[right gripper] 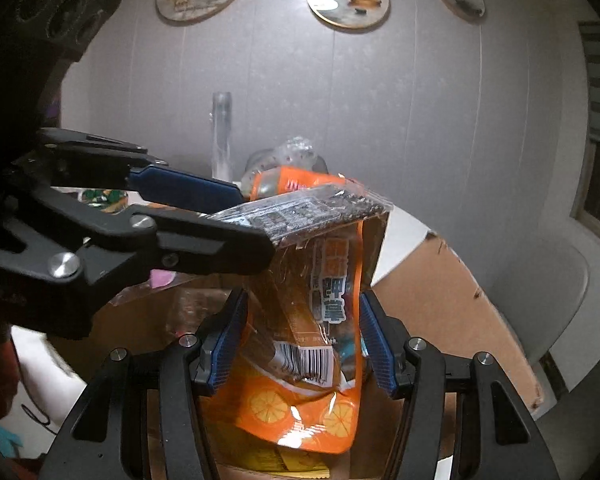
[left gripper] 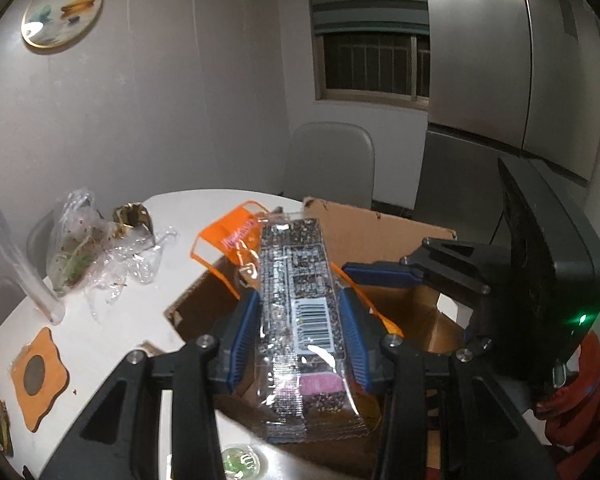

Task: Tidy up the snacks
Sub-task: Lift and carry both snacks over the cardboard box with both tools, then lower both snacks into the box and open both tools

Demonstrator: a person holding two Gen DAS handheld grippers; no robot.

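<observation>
My left gripper (left gripper: 300,320) is shut on a clear packet of dark seed bars (left gripper: 300,300) with a barcode, held over the open cardboard box (left gripper: 380,224). My right gripper (right gripper: 300,344) is shut on an orange snack pouch (right gripper: 308,360) with orange-slice print, also over the box (right gripper: 440,292). The two packs touch: in the right wrist view the seed bar packet (right gripper: 300,212) lies across the pouch's top, held by the left gripper (right gripper: 256,224). The pouch's top (left gripper: 228,236) shows behind the packet in the left wrist view, with the right gripper (left gripper: 384,276) beside it.
A round white table (left gripper: 100,340) holds a crumpled clear bag with snacks (left gripper: 84,248), a tall clear tube (left gripper: 20,264), an orange coaster (left gripper: 40,376) and a small green-lidded cup (left gripper: 240,460). A grey chair (left gripper: 332,160) stands behind the box. Round plates hang on the wall.
</observation>
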